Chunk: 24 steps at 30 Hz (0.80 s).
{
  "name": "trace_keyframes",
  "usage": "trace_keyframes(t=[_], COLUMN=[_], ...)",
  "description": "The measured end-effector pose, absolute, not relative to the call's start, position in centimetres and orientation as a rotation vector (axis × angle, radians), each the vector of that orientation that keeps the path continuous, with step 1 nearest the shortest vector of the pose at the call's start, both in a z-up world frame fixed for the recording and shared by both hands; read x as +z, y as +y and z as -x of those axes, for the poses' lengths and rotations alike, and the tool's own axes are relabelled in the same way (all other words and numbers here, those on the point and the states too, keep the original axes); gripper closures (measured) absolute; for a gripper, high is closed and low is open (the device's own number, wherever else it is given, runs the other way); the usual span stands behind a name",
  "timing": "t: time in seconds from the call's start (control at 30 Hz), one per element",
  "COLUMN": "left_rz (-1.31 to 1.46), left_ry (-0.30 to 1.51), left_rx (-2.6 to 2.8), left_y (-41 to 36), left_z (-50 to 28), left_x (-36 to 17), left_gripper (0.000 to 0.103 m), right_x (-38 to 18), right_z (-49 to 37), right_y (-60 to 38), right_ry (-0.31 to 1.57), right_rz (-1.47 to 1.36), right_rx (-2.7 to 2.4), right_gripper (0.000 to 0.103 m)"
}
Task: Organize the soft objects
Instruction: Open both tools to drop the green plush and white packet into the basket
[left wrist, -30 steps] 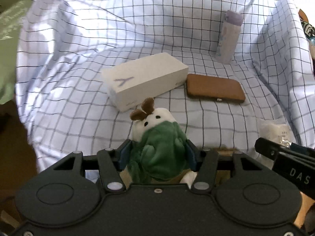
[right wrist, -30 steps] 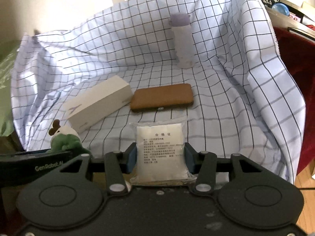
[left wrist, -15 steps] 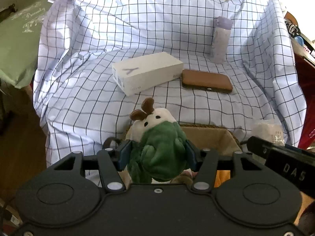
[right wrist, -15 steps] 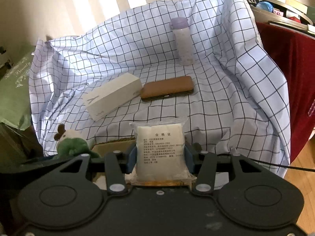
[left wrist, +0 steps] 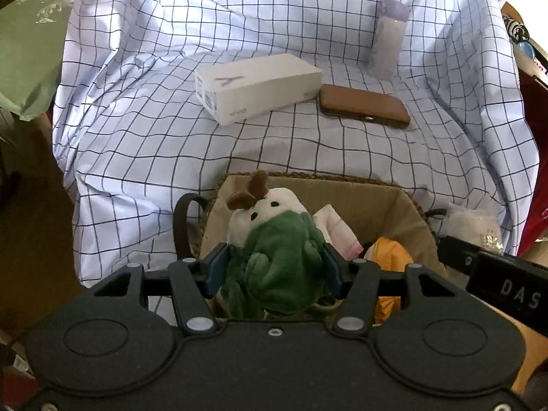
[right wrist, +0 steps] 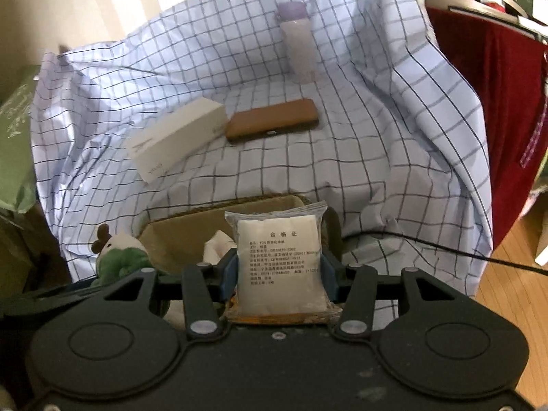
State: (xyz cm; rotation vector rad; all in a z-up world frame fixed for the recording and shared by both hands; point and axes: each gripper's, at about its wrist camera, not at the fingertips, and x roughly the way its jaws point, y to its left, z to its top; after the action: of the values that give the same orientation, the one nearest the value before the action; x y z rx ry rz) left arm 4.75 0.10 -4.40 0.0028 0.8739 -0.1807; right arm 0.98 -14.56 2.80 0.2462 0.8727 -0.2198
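- We count one plush toy point(left wrist: 274, 253), fuzzy green and white, clamped in our left gripper point(left wrist: 272, 269) above the woven basket point(left wrist: 342, 188).
- One flat white packet point(right wrist: 279, 260), crinkly plastic, is pinched by our right gripper point(right wrist: 279, 272).
- On the checked cloth point(left wrist: 171, 144): one white box point(left wrist: 257, 87), one brown case point(left wrist: 364, 108), one bottle point(left wrist: 388, 39).

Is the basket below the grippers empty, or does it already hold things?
Not empty. Inside the basket lie a pink-and-white soft item and an orange one; how full it is, cannot tell.

Soft daylight from behind; fisheye-bent edges; right view slightly blurred
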Motion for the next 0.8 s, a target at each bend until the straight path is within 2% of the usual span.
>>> trace_keyframes(t=[0.23, 0.53, 0.8], left_rz=[0.016, 0.028, 0.017], left_ry=[0.845, 0.814, 0.812], left_rx=[-0.189, -0.165, -0.112], left_y=[0.17, 0.47, 0.58], left_z=[-4.86, -4.82, -4.68], left_x=[-4.34, -3.99, -3.85], left_gripper=[0.048, 0.038, 0.037], right_x=[2.55, 2.44, 2.76], right_z=[-1.14, -1.41, -1.73], right_y=[-14.54, -14.35, -13.77], right_ry=[0.888, 0.901, 0.896], right_rz=[-0.245, -0.239, -0.205], right_rx=[-0.225, -0.212, -0.185], right_gripper=[0.054, 0.054, 0.054])
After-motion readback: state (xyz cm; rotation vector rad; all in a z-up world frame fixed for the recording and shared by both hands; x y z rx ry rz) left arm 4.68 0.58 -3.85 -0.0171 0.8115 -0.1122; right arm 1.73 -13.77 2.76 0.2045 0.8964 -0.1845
